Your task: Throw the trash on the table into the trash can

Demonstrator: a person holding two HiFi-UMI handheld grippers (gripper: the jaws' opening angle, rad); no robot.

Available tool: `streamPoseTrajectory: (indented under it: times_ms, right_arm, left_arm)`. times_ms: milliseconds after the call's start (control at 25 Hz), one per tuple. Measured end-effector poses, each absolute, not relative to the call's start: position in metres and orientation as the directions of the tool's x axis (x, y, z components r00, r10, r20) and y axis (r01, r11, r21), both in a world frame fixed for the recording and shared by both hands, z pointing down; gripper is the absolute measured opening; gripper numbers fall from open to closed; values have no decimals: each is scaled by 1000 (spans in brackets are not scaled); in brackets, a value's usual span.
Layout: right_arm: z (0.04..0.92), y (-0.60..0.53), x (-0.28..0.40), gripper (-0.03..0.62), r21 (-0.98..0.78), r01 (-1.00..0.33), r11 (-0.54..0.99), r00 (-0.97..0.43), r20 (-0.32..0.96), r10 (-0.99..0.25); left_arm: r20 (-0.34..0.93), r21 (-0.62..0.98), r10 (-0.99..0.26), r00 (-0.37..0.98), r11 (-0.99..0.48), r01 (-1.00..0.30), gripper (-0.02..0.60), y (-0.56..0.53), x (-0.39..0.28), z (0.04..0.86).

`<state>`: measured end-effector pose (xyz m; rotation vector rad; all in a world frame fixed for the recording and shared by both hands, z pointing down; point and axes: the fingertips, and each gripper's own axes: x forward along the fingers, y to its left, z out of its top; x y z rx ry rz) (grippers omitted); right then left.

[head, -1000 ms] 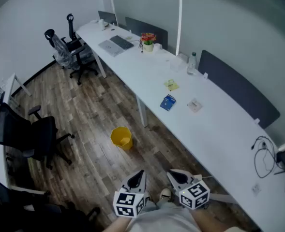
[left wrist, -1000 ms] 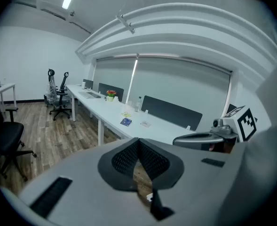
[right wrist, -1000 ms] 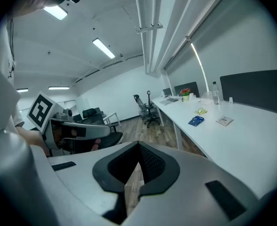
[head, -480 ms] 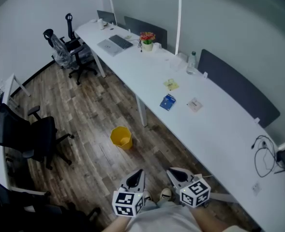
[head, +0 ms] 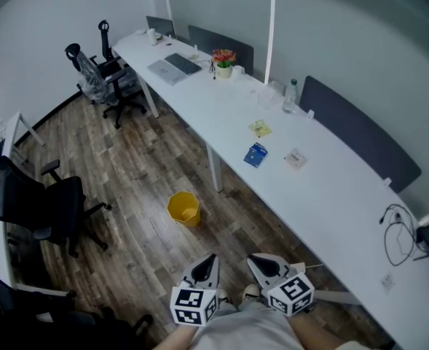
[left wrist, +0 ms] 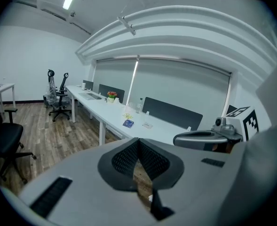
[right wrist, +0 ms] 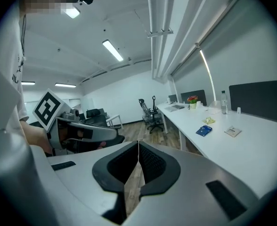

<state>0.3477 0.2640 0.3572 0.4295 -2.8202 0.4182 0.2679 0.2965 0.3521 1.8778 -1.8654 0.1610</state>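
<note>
A wood floor (head: 127, 166) fills the left and middle of the head view. A long white table (head: 323, 195) runs from the upper middle down to the lower right, with dark panels (head: 360, 141) along its far edge. Black chairs stand at the upper left (head: 101, 79) and the left edge (head: 39, 203).

At the bottom centre are the left gripper (head: 207, 265) and the right gripper (head: 261, 263), side by side. Both are clenched with nothing between the jaws.

The yellow can (head: 183, 208) stands on the floor at mid-frame, just off the table's near edge.

On the table's far end are a laptop (head: 174, 68) and flowers (head: 223, 60), and a bottle (head: 293, 93) stands farther along.

The trash lies mid-table, right of centre: a blue packet (head: 255, 154), a yellow wrapper (head: 259, 128) and a white wrapper (head: 295, 159), each a little apart.
</note>
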Motion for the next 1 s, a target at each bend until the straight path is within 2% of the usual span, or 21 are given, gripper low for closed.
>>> streamPoseTrajectory:
  times_ms: [240, 400, 680, 1000]
  right_arm:
    - [356, 266, 337, 33, -229, -385, 894, -907, 271, -321]
    - [355, 278, 323, 32, -296, -346, 890, -927, 254, -276]
    - [370, 274, 312, 32, -270, -351, 896, -918, 289, -273]
    - [394, 205, 295, 32, -322, -378, 868, -904, 330, -271]
  left_arm:
    - [400, 257, -913, 79, 29, -966, 0, 305, 251, 352]
    - [392, 257, -915, 91, 14, -966, 0, 309, 240, 353]
    - [400, 259, -909, 113, -6, -966, 1, 298, 232, 360]
    - [410, 247, -907, 100, 5, -969, 1, 234, 209, 368]
